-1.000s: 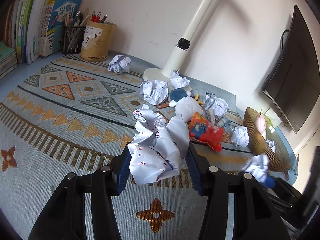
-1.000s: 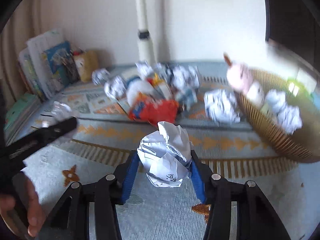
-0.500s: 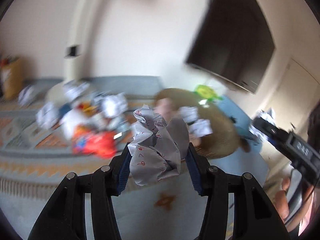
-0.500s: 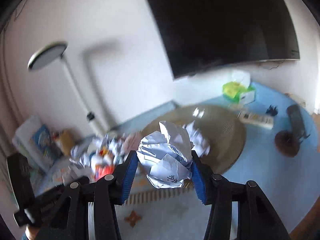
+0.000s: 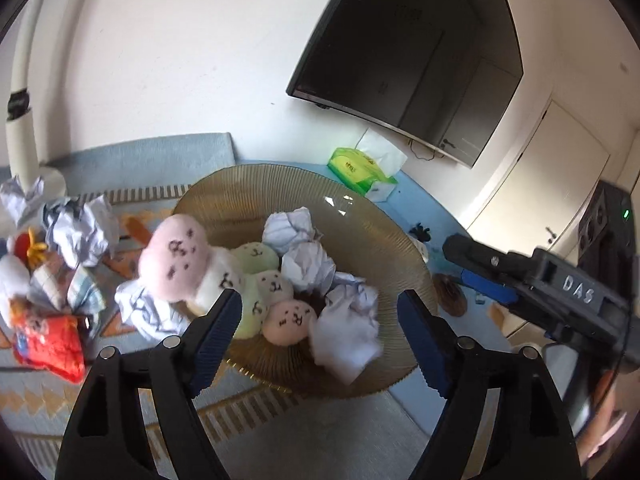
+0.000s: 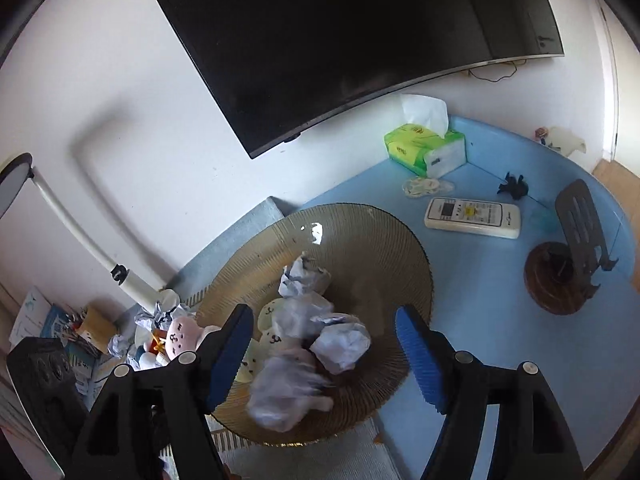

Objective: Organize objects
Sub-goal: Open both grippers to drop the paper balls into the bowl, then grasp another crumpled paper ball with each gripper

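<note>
My left gripper (image 5: 320, 322) and right gripper (image 6: 324, 342) hover above the bowl (image 5: 380, 224), jaws just opened, nothing between them. Below them, crumpled paper balls (image 5: 306, 266) lie in the bowl beside plush toys (image 5: 176, 260).

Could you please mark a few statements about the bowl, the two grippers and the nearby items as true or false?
1. The left gripper is clamped on a paper ball. False: its jaws have just been opening and nothing is pressed between them.
2. Crumpled paper balls lie in the ribbed bowl together with a plush toy.
True.
3. The right gripper stands open above the bowl. True; its jaws have just been opening.
4. The tissue box sits inside the bowl. False: it stands on the blue surface near the wall.
5. The remote control lies on the patterned rug. False: it lies on the blue surface.
</note>
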